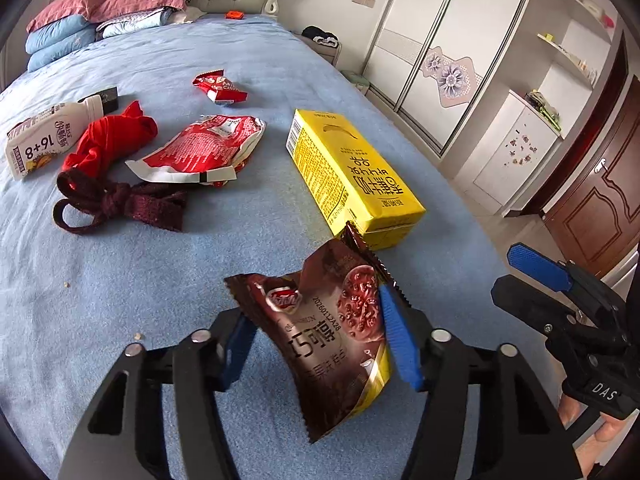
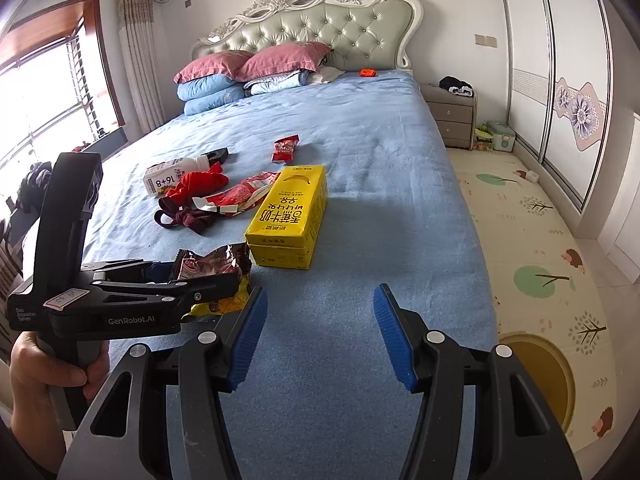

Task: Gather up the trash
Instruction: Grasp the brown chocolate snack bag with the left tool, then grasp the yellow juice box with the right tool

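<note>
A brown snack wrapper (image 1: 340,336) stands crumpled between the blue pads of my left gripper (image 1: 316,320), which is shut on it just above the blue bed sheet (image 1: 160,280). In the right wrist view the same wrapper (image 2: 212,266) shows in the left gripper (image 2: 192,276), held by a hand. My right gripper (image 2: 320,304) is open over bare sheet, with nothing between its fingers. A yellow drink carton (image 1: 352,176) lies just past the wrapper. Farther left lie a large red wrapper (image 1: 204,148), a small red candy wrapper (image 1: 218,87) and a white bottle (image 1: 48,136).
A red cloth (image 1: 112,136) and a dark knit band (image 1: 120,200) lie beside the trash. Pillows (image 2: 248,68) are stacked at the headboard. The bed's right edge drops to a patterned floor mat (image 2: 540,240) with a round yellow shape (image 2: 540,380); a nightstand (image 2: 450,116) stands beyond.
</note>
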The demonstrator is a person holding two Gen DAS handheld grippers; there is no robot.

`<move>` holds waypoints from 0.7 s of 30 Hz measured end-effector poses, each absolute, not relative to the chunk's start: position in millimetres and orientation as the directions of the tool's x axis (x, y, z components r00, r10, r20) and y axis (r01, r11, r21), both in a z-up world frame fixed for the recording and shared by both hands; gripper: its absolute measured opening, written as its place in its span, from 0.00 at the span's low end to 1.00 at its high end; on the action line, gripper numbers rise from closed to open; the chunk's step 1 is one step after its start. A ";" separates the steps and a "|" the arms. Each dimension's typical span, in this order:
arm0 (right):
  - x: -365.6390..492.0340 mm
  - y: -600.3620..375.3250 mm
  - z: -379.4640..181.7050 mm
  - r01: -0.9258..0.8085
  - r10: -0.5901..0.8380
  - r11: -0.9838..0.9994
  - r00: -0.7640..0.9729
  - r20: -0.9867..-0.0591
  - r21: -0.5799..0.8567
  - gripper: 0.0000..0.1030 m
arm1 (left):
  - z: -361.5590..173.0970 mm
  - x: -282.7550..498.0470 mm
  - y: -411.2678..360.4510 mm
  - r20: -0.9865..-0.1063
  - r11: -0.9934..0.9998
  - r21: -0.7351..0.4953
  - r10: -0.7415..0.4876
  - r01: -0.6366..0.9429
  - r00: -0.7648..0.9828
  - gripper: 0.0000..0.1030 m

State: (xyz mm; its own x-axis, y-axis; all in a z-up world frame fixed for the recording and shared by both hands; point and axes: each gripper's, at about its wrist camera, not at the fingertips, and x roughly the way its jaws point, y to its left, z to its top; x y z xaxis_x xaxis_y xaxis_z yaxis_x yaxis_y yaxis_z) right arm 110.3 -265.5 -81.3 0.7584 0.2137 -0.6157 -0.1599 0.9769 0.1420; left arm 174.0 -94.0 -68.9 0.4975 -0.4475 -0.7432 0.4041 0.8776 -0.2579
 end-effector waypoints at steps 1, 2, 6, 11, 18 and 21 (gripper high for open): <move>111.7 -265.1 -82.0 -0.161 0.215 0.977 0.757 -0.617 0.142 0.53 | -68.2 173.5 -92.7 -0.736 0.873 -0.268 -0.458 0.407 0.498 0.38; 113.7 -264.1 -82.3 -0.162 0.215 0.977 0.755 -0.620 0.142 0.53 | -68.2 173.5 -90.4 -0.731 0.869 -0.280 -0.469 0.408 0.497 0.33; 120.7 -259.9 -83.2 -0.162 0.213 0.977 0.751 -0.625 0.139 0.53 | -66.2 171.9 -84.3 -0.710 0.857 -0.307 -0.495 0.413 0.501 0.25; 129.0 -250.5 -82.8 -0.174 0.221 0.975 0.744 -0.631 0.136 0.53 | -59.7 166.5 -75.7 -0.694 0.864 -0.293 -0.487 0.411 0.530 0.23; 154.2 -227.4 -80.3 -0.209 0.242 0.969 0.723 -0.647 0.129 0.53 | -47.6 165.8 -39.2 -0.670 0.888 -0.296 -0.456 0.352 0.587 0.22; 171.8 -220.5 -83.5 -0.210 0.248 0.968 0.705 -0.664 0.139 0.53 | -43.8 167.5 -22.6 -0.661 0.894 -0.310 -0.446 0.322 0.603 0.22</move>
State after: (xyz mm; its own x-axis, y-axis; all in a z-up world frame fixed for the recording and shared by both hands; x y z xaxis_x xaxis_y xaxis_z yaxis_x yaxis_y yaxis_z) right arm 171.8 -220.5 -83.5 0.7053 0.2480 -0.6641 -0.2096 0.9679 0.1388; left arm 167.5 -22.6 -43.8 0.6028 -0.4463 -0.6614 0.3223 0.8945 -0.3099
